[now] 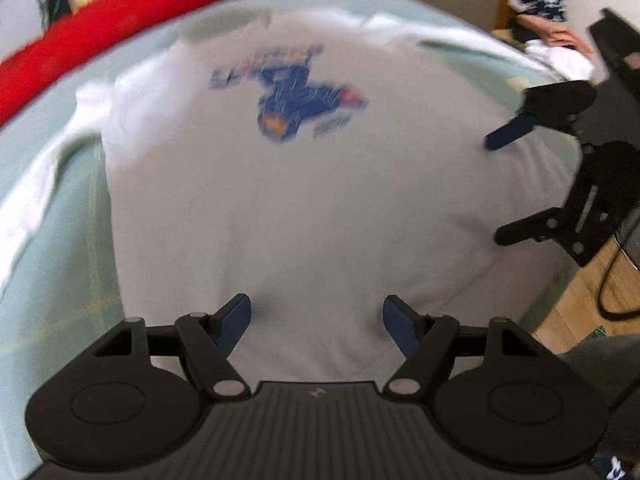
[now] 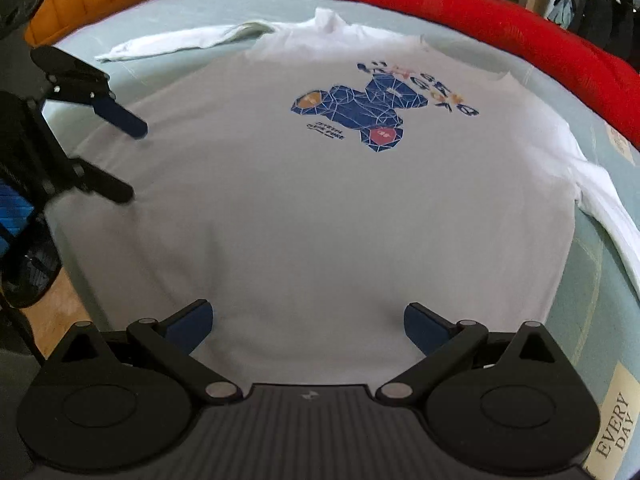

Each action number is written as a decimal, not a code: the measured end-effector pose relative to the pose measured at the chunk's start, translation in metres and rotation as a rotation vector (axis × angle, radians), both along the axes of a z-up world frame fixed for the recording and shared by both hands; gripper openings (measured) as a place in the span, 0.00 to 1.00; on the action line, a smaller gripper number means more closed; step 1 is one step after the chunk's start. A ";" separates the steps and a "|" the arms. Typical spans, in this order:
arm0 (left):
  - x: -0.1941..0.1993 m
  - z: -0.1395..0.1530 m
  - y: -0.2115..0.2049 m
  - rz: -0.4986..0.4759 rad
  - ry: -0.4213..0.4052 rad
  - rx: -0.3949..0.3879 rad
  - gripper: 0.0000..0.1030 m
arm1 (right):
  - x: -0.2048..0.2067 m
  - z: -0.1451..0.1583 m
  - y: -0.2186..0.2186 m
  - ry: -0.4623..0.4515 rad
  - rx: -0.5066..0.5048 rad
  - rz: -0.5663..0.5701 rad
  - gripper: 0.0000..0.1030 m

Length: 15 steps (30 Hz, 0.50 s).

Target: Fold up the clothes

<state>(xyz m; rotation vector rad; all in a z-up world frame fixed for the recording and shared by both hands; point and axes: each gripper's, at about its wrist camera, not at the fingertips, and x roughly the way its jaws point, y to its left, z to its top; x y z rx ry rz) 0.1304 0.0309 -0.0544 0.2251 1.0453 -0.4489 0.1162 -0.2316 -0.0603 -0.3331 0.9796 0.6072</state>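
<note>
Our left gripper (image 1: 316, 320) and right gripper (image 2: 308, 326), jaws wide and empty, hover over the flat long-sleeved T-shirt's (image 2: 320, 208) near hem; we'd pinch corners evenly.

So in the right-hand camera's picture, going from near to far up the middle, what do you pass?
Right gripper → white shirt's plain lower part → blue printed figure → shirt collar → red blanket.

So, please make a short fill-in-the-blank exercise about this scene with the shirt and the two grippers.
1. The white shirt lies spread on a pale ____ sheet.
2. The jaws of the left gripper and right gripper are both ____.
3. Beyond the shirt's collar lies a ____ blanket.

Missing words: green; open; red
</note>
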 end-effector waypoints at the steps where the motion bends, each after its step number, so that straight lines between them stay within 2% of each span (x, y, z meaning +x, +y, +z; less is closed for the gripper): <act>1: -0.002 -0.002 0.008 0.044 0.018 -0.034 0.73 | 0.003 -0.003 0.003 0.011 -0.008 -0.009 1.00; 3: -0.009 -0.003 0.024 0.098 0.059 -0.072 0.73 | 0.002 -0.005 0.002 0.008 -0.001 -0.025 1.00; 9: -0.024 0.007 0.056 0.169 0.158 -0.087 0.73 | -0.002 -0.009 0.000 -0.002 0.019 -0.073 1.00; 12: -0.021 0.021 0.065 0.179 0.110 -0.083 0.73 | -0.003 -0.011 0.000 -0.011 0.027 -0.089 1.00; 15: -0.006 0.025 0.068 0.135 0.068 -0.101 0.72 | -0.005 -0.012 -0.001 -0.023 0.031 -0.092 1.00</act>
